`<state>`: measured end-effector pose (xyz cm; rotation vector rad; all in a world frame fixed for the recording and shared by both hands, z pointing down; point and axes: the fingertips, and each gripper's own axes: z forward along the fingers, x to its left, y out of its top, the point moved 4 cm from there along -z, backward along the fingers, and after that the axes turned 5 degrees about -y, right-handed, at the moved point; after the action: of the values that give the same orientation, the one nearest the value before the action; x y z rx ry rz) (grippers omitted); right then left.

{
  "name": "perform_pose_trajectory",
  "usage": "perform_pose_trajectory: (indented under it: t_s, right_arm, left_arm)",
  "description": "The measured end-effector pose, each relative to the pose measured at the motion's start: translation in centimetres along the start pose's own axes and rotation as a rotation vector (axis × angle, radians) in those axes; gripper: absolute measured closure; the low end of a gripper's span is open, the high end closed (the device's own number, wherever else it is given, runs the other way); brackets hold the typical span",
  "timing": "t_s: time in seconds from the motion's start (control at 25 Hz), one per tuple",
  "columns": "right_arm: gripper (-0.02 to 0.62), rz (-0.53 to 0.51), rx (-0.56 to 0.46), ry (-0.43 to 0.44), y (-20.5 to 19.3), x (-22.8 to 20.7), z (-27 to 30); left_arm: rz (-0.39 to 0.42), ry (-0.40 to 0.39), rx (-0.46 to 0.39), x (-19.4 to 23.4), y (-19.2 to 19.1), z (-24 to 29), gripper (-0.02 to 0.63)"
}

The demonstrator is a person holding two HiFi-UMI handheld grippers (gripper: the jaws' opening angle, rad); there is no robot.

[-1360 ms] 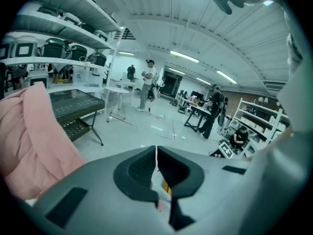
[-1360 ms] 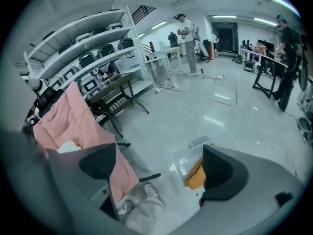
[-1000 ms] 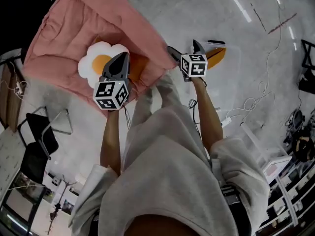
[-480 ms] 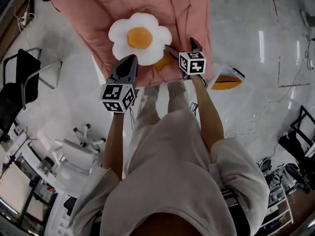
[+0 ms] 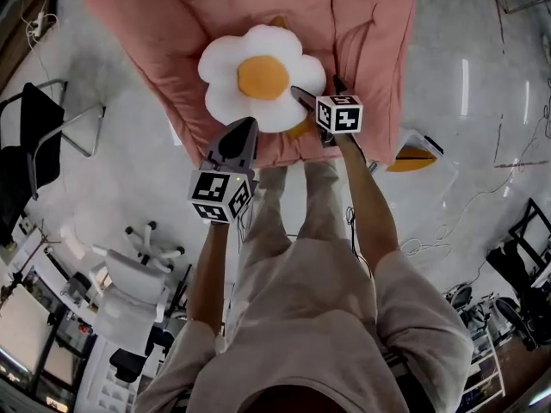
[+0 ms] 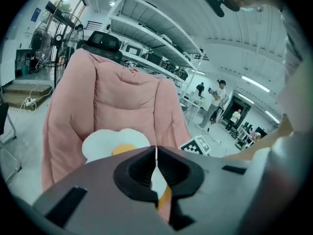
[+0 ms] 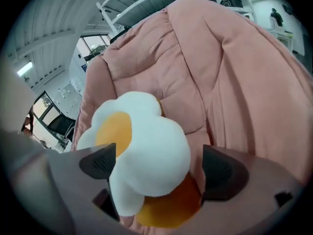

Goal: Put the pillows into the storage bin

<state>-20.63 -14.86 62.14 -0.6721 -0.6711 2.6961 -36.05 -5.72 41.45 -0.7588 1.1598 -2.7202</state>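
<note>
Pillows are not binned yet.

**Head view:** the flower pillow (image 5: pixel 261 76) lies on the pink cushion (image 5: pixel 164 24). The orange pillow (image 5: pixel 301 128) peeks out under its lower right edge. Over the last second the person has turned to face the cushion and closed in. The right gripper (image 5: pixel 317 89) is now at the flower pillow's right edge; half a second ago it was just short of it. The left gripper (image 5: pixel 241 136) hangs below the pillow, apart from it. A clear box (image 5: pixel 426 142) with something orange inside stands on the floor to the right, probably the bin.

**Left gripper view:** the jaws are together with nothing between them, and the flower pillow lies beyond.

**Right gripper view:** the jaws are wide apart with the flower pillow between them. One pad is against it or nearly so, the other is clear, and the orange pillow lies beneath.

The approach looks done. The likely next step is clamping the flower pillow, then carrying it right to the box.
</note>
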Motion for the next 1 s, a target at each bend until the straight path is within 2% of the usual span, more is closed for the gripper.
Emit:
perform_pose_trajectory:
  t_s: [0.2, 0.4, 0.6, 0.72, 1.0]
  right_arm:
    - [0.063, -0.001, 0.016, 0.037, -1.5, 0.4, 3.3]
    - [0.162, 0.009, -0.052, 0.088, -1.7, 0.8, 3.3]
    - [0.315, -0.039, -0.115, 0.058, -1.6, 1.7, 2.1]
    - [0.373, -0.078, -0.152, 0.017, -1.5, 2.5, 0.9]
    - [0.390, -0.112, -0.317, -0.034, 1.1, 4.7, -4.1]
  left_arm:
    - [0.004, -0.030, 0.009, 0.9, -1.7, 1.5, 0.589]
    - [0.001, -0.064, 0.013, 1.8, -3.8, 3.2, 0.589]
    - [0.012, -0.102, 0.012, 2.7, -5.4, 4.1, 0.589]
    - [0.031, -0.122, 0.011, 3.3, -5.8, 4.3, 0.589]
    - [0.076, -0.156, 0.016, 3.2, -5.4, 4.2, 0.589]
